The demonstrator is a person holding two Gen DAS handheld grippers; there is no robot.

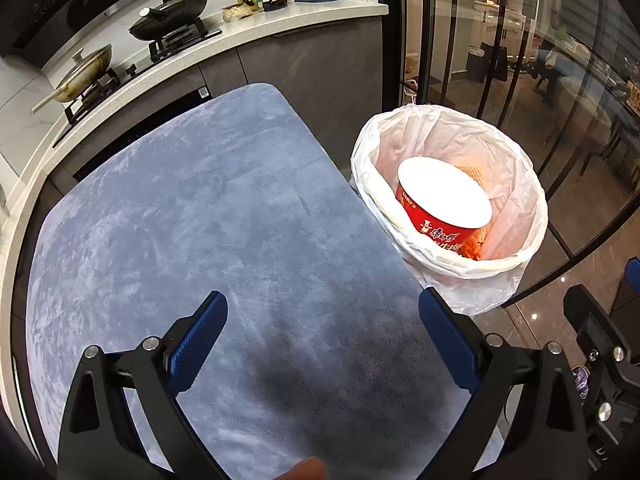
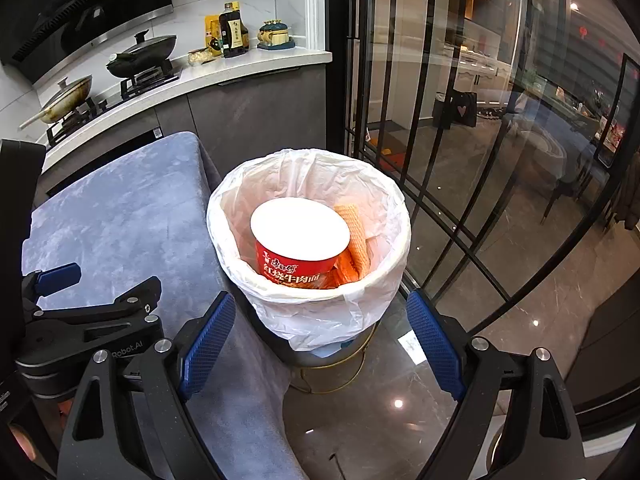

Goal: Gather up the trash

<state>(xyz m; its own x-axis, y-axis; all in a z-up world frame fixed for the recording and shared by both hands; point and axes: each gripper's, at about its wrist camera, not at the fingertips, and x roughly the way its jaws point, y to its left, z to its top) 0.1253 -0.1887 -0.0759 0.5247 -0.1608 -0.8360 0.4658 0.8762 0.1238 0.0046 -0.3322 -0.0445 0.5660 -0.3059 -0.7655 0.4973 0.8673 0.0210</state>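
Observation:
A trash bin lined with a white plastic bag (image 1: 516, 184) (image 2: 394, 216) stands on the floor beside a table covered in blue-grey cloth (image 1: 192, 208) (image 2: 120, 208). Inside it lies a red instant-noodle cup, bottom up (image 1: 444, 196) (image 2: 300, 232), with an orange wafer-like wrapper (image 2: 356, 228) beside it. My left gripper (image 1: 322, 338) is open and empty above the cloth. My right gripper (image 2: 320, 338) is open and empty, just in front of the bin. The left gripper also shows at the left of the right wrist view (image 2: 100, 292).
A kitchen counter (image 1: 224, 40) with a gas stove, two pans, bottles and jars runs behind the table. Black-framed glass doors (image 2: 460, 160) stand right of the bin. The floor is glossy dark tile (image 2: 540, 300).

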